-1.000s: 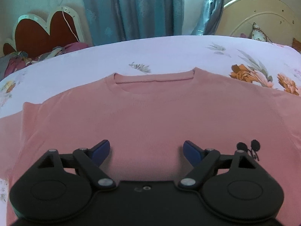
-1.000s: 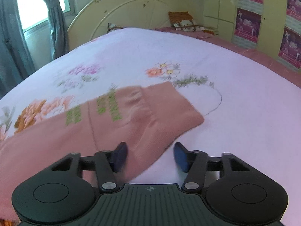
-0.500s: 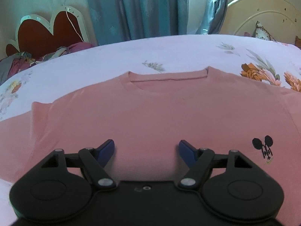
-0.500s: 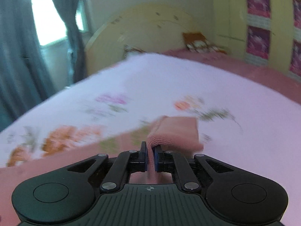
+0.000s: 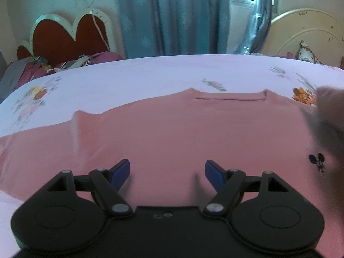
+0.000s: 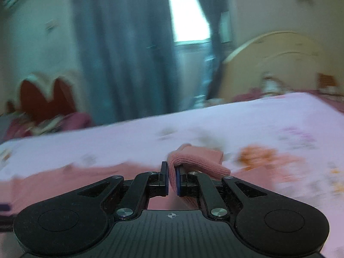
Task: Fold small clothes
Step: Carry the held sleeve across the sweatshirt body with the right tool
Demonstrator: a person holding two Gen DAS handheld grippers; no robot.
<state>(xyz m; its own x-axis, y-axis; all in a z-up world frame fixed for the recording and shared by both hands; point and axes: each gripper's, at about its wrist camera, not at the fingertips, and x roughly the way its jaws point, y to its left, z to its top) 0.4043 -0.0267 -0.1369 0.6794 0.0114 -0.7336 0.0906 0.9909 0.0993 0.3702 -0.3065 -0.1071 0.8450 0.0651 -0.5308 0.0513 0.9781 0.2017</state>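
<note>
While the right gripper point(image 6: 172, 179) clamps the ribbed cuff of one sleeve point(image 6: 196, 161), we judge the fold as only just begun.

We see the small salmon-pink knit sweater point(image 5: 182, 133) lying flat, front up, on the pale lilac floral bedsheet point(image 5: 150, 75), its neckline point(image 5: 230, 97) towards the blue curtains point(image 5: 172, 15). Our left gripper point(image 5: 167, 171) hovers low over the sweater's body with its blue pads well apart, holding nothing. A blurred pink shape at the right edge of the left view is probably the lifted sleeve; we cannot confirm. The other sleeve lies spread out to the left, unfolded. Left to do, in our judgement: lay this sleeve across the chest, fold the other sleeve, then fold the body.
</note>
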